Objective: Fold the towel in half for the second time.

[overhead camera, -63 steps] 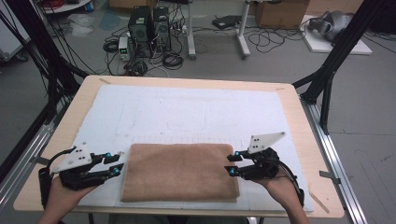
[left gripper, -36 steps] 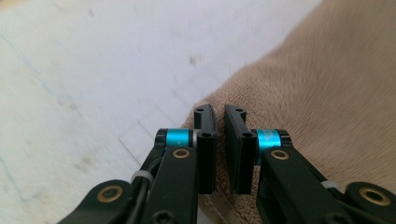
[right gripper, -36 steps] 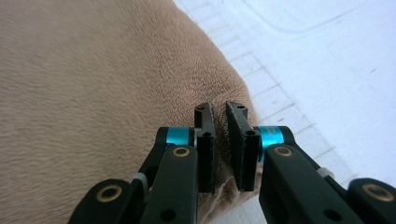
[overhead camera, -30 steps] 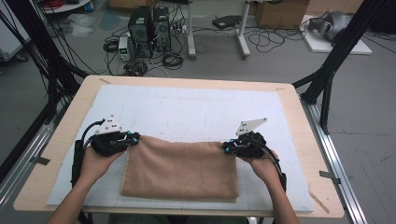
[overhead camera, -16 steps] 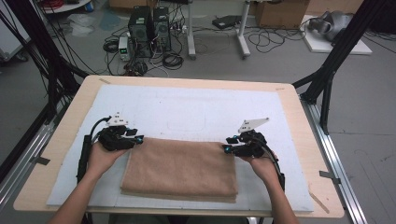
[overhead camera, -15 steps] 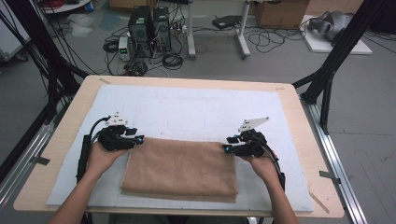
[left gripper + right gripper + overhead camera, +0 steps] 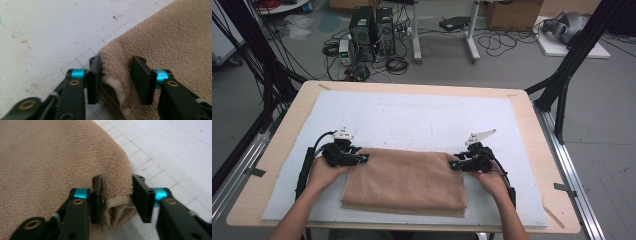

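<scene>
A tan towel [image 7: 407,180] lies folded on the white mat [image 7: 412,115]. My left gripper [image 7: 363,159] rests at its far left corner and my right gripper [image 7: 453,164] at its far right corner. In the left gripper view the jaws [image 7: 116,75] straddle that corner of the towel [image 7: 170,37], with one pad against its edge. In the right gripper view the jaws [image 7: 116,195] straddle the other corner of the towel [image 7: 50,157], which bulges between the pads. Both pairs of jaws have just been closing with the towel between them, and a gap still shows.
The mat covers most of the wooden table [image 7: 287,135]. Black frame legs [image 7: 562,85] stand at the far corners. Computers and cables [image 7: 372,30] are on the floor beyond. The far half of the mat is bare.
Two seconds ago both hands were at the towel's near side. They then moved to its far corners, and over the last second they have sunk a little onto them.
</scene>
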Action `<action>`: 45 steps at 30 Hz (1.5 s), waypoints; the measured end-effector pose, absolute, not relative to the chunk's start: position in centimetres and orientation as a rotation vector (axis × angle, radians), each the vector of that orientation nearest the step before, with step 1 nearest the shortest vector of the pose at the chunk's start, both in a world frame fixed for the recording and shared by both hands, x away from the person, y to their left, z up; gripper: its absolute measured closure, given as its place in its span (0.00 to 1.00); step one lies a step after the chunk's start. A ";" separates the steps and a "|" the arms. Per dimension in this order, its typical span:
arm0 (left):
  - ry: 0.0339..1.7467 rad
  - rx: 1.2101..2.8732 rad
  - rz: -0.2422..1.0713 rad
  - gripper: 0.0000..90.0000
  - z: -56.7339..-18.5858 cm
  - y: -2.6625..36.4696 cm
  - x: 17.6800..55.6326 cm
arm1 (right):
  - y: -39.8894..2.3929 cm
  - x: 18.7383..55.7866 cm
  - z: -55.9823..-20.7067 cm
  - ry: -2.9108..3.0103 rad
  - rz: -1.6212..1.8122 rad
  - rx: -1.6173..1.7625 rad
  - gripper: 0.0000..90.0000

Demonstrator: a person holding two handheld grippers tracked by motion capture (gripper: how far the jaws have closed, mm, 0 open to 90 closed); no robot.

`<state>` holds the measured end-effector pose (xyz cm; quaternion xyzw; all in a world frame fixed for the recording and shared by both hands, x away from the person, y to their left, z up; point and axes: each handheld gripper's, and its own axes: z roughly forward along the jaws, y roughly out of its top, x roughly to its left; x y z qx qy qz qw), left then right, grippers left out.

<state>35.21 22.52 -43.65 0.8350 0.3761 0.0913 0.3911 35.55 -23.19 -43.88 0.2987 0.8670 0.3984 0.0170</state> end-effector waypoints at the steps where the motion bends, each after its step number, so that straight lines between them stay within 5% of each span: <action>1: 0.949 2.120 0.234 0.76 -43.7 22.5 35.1 | -23.1 35.5 -43.8 2.700 1.243 0.913 0.79; 6: 0.916 2.152 0.306 0.85 -43.3 21.9 34.5 | -22.8 35.1 -43.3 2.706 1.214 0.849 0.86; 17: 0.908 2.088 0.457 0.87 -41.7 22.0 34.3 | -22.6 35.4 -41.5 2.653 1.207 0.820 0.87; 28: 0.956 1.990 0.624 0.87 -35.9 21.6 40.0 | -22.1 41.4 -35.4 2.488 1.198 0.831 0.88; 32: 1.024 1.982 0.697 0.63 -34.8 21.2 41.8 | -22.2 44.5 -34.3 2.388 1.211 0.951 0.64; 37: 1.028 2.020 0.653 0.62 -36.1 21.8 41.2 | -21.8 44.5 -36.1 2.455 1.187 0.995 0.53; 45: 1.016 1.990 0.569 0.62 -38.5 22.8 38.6 | -21.4 41.5 -37.7 2.447 1.198 0.961 0.56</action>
